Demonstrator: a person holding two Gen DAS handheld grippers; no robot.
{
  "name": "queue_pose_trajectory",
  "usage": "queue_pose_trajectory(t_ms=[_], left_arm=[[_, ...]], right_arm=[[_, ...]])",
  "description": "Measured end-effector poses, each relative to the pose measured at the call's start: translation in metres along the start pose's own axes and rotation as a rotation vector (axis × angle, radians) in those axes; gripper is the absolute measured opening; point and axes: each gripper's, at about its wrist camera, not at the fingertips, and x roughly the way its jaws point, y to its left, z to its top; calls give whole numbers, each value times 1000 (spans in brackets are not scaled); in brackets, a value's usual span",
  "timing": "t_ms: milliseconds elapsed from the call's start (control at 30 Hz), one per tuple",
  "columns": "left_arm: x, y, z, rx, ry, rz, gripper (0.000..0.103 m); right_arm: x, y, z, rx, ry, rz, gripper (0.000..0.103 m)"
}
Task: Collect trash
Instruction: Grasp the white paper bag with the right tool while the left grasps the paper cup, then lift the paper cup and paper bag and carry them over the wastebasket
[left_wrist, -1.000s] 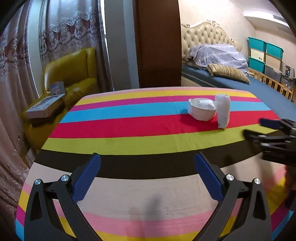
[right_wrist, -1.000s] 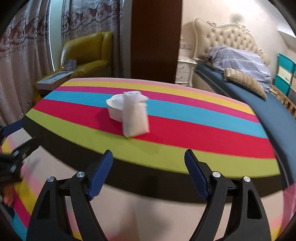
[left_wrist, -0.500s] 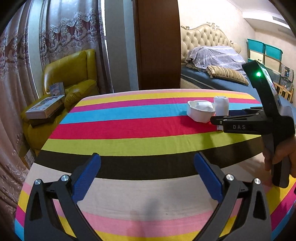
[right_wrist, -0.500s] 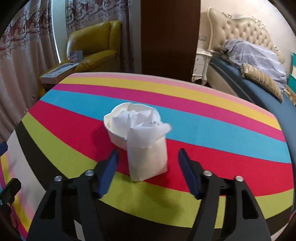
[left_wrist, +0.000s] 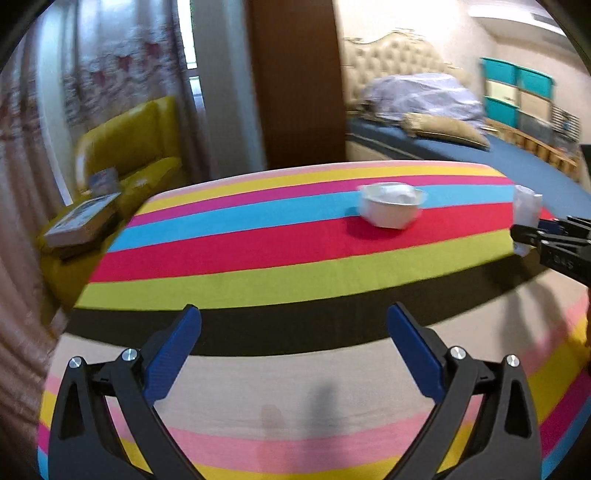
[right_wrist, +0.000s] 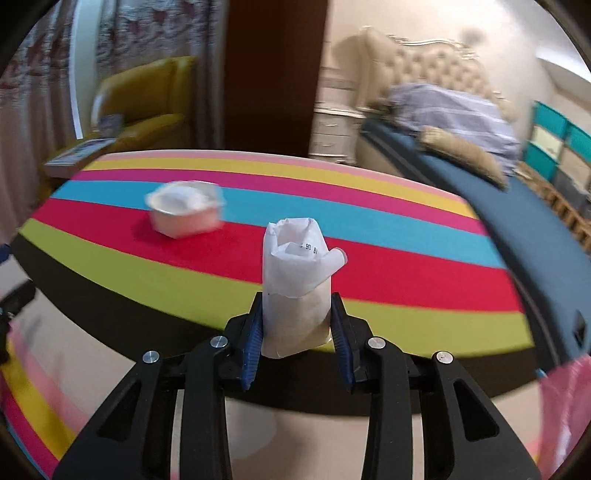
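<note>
- Your right gripper (right_wrist: 295, 325) has just been closing its fingers onto the paper cup (right_wrist: 295, 284), beside the white bowl (right_wrist: 186, 212)
- Your left gripper (left_wrist: 293, 343) is spread, empty
- Next, carry the cup to the trash, I judge

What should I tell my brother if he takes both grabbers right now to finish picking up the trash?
Right gripper: jaws have just been closing and now pinch the white paper packet, clear of the striped table.
Left gripper: open, nothing in it, low over the table's near side.
White bowl with crumpled paper in it sits on the red stripe.
Done: packet grabbed.
Left: drop it in the trash, no bin in view; then the bowl.
</note>
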Motion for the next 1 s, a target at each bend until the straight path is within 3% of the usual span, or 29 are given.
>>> queue_pose_trajectory(t_ms=[67,167,300,500,767,833,867,1000], left_arm=[[8,-6,5,-3,31,-63,98],[26,-21,21,-14,61,-95,98],[56,-53,45,34,79,-106,98],[110,-85,78,13,142,-152,98],[169,-88,110,-58,249,-121,98],[172,-88,113,-64,244,-121,92],[169,-86,114,-68,228,-127,77],[138,-84,101,-34,151,-168,76]], right_arm=[[-4,-15,-4,44,-12,-18,34],[-7,-27,-7,90,-26,-20,34],[-9,-17,-8,38,-36,-32,34],[-9,-7,-7,-16,-36,-45,34],[-9,-18,-6,28,-33,-17,34],[-7,-18,-6,28,-28,-14,34],[-7,-19,-6,29,-26,-12,34],[-6,-20,-6,39,-25,-1,34]])
